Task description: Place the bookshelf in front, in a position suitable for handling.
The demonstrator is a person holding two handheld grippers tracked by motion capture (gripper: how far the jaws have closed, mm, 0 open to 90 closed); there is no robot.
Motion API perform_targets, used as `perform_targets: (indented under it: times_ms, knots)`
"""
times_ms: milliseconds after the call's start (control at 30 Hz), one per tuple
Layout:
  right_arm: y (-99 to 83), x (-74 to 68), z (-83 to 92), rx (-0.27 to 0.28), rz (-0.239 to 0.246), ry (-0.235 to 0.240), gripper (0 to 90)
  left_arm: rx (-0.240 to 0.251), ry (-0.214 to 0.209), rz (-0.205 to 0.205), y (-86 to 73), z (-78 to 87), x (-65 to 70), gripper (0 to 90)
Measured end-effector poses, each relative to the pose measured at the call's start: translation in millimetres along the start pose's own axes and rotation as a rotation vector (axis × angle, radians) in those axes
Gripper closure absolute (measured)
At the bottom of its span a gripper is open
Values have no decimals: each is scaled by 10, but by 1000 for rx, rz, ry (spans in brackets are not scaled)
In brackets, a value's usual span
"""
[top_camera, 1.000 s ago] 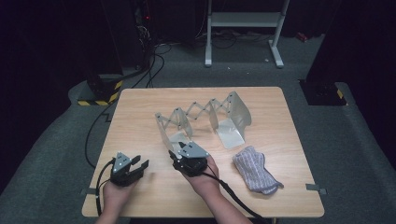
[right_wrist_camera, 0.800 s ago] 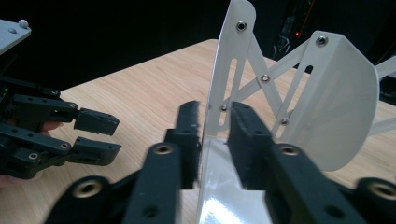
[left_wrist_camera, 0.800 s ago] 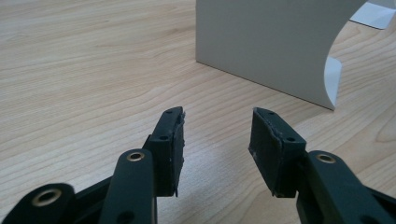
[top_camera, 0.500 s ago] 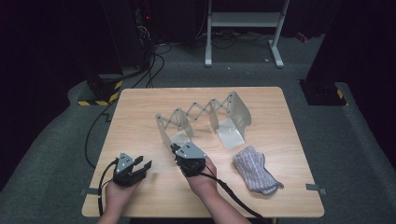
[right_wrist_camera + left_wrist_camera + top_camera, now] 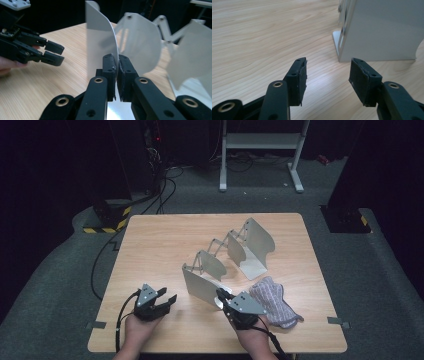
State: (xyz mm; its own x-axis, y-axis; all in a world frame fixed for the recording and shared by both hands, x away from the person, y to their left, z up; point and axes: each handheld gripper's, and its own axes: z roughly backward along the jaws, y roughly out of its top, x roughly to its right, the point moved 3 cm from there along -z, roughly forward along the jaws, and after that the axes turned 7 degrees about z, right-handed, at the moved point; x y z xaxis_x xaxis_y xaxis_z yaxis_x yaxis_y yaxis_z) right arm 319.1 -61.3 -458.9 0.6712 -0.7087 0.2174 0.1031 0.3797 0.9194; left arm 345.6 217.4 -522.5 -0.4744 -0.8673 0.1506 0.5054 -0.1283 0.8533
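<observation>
The right claw (image 5: 117,75) is clamped on the thin edge of the nearest metal panel (image 5: 100,42), its two black jaws pressed flat against either face of the sheet (no gap shows between pad and metal in the right gripper view). From above, this right claw (image 5: 223,296) sits at the near end of the folding metal rack (image 5: 227,257), a chain of upright grey panels joined by scissor links that runs diagonally across the wooden surface (image 5: 160,240) toward the far right. The held panel (image 5: 200,287) stands upright at the rack's near end, and the largest panel, with its flat foot, stands at the far end.

The left claw (image 5: 327,72) holds nothing: its jaws stand partly apart, having just been opening, with only bare wood between them. It points toward the held panel, whose grey face and foot rise just beyond the pads (image 5: 300,77) without touching them. From above, the left claw (image 5: 167,301) hovers over the near left part of the surface, close to the rack's near end but apart from it.

A striped grey cloth (image 5: 274,301) lies bunched on the surface just right of the right hand (image 5: 252,335), near the front edge. Black cables trail off the surface's near left side to the carpeted floor (image 5: 375,285)
</observation>
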Motion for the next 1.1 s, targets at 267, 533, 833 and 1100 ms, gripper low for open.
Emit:
perform_targets:
  times_ms: [267, 533, 833, 1100]
  knots:
    - [-126, 149, 180, 11, -39, -74, 756, -4, -89, -51, 116, -213, 369, 482]
    - [-133, 161, 137, 6, -32, -141, 720, 20, -131, -26, 229, -354, 453, 519]
    - [-163, 345, 4, -29, -62, -187, 688, 26, -156, -31, 253, -440, 587, 544]
    - [-189, 614, -77, -60, -109, -242, 655, 26, -146, -47, 303, -491, 627, 546]
